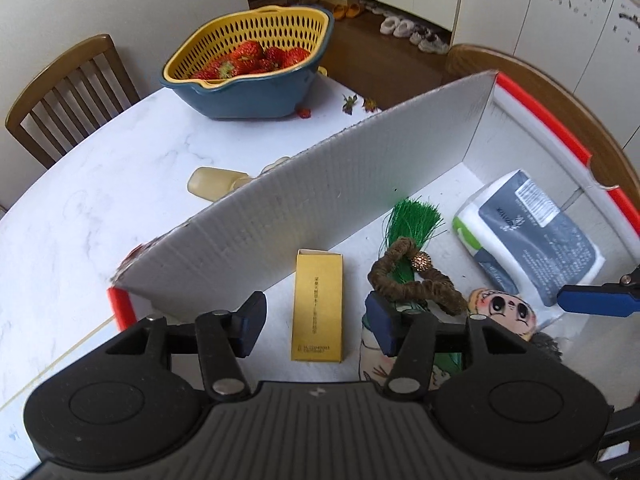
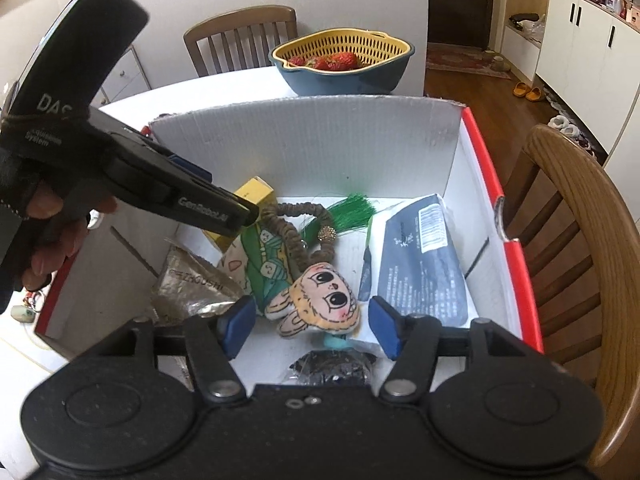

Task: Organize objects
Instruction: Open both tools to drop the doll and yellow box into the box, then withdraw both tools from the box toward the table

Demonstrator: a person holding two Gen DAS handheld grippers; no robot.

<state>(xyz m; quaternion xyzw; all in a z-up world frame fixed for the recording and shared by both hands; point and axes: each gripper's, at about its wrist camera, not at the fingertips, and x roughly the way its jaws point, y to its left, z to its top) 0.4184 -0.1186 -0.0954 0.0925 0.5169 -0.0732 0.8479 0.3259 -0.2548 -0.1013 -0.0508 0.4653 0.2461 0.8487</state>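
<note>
The cardboard box (image 2: 440, 152) is white and finely ribbed inside, with red edges. Inside it, near its middle, lies a plush doll (image 2: 316, 300) with a cream face, big black eyes, pink cheeks and a green patterned body. Across the doll lies a brown fuzzy loop (image 1: 416, 280) carrying a gold sparkly bead and a bright green tassel (image 1: 414, 220). Left of the doll lies a mustard-yellow carton (image 1: 318, 304) with dark print; right of it a slate-blue and white tissue pack (image 1: 532, 236) with a green stripe. Beyond the box stands a navy bowl holding a yellow slotted colander (image 1: 256, 52) of red strawberries on the white, grey-veined tabletop (image 1: 100, 184). Both grippers are black with blue pads.
</note>
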